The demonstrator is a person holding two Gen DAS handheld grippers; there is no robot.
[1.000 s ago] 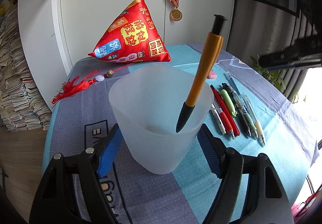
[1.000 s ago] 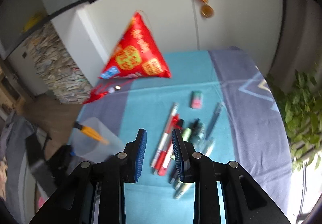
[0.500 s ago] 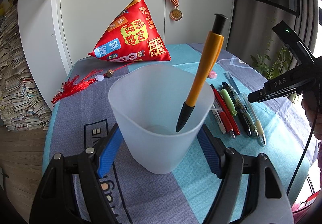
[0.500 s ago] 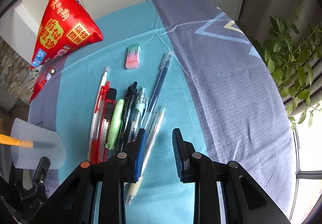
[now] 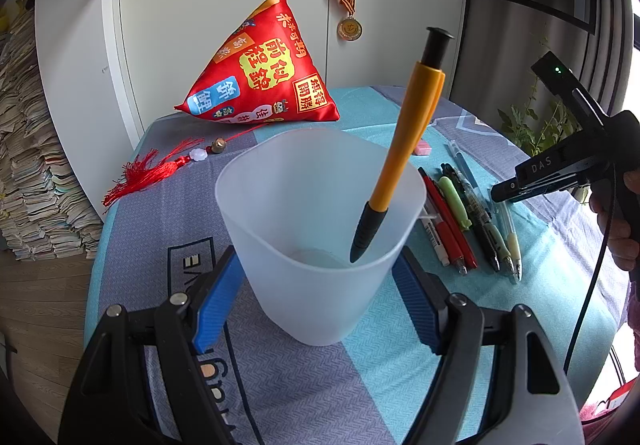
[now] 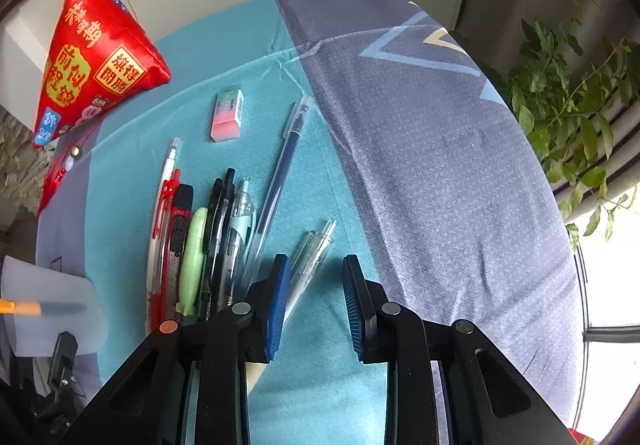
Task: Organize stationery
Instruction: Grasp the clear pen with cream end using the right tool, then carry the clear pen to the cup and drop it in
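Observation:
My left gripper [image 5: 316, 297] is shut on a frosted plastic cup [image 5: 320, 229] that stands on the table. An orange pen [image 5: 404, 149] leans inside the cup. My right gripper [image 6: 316, 297] is open and empty, low over a row of pens [image 6: 208, 241] on the teal cloth. A clear pen with a cream grip [image 6: 308, 261] lies just inside its left finger. It also shows in the left wrist view [image 5: 510, 233], with the right gripper [image 5: 496, 193] above it. A pink and green eraser [image 6: 227, 115] lies beyond the pens.
A red pyramid cushion [image 5: 260, 77] with a red tassel [image 5: 152, 173] sits at the table's back. A medal [image 5: 350, 29] hangs on the white cabinet. A leafy plant [image 6: 576, 117] stands beyond the table's right edge. Paper stacks [image 5: 28, 165] stand on the left.
My right gripper has swung from high above the table down to the right end of the pen row, and its fingers have opened wider. The left gripper and cup have not moved.

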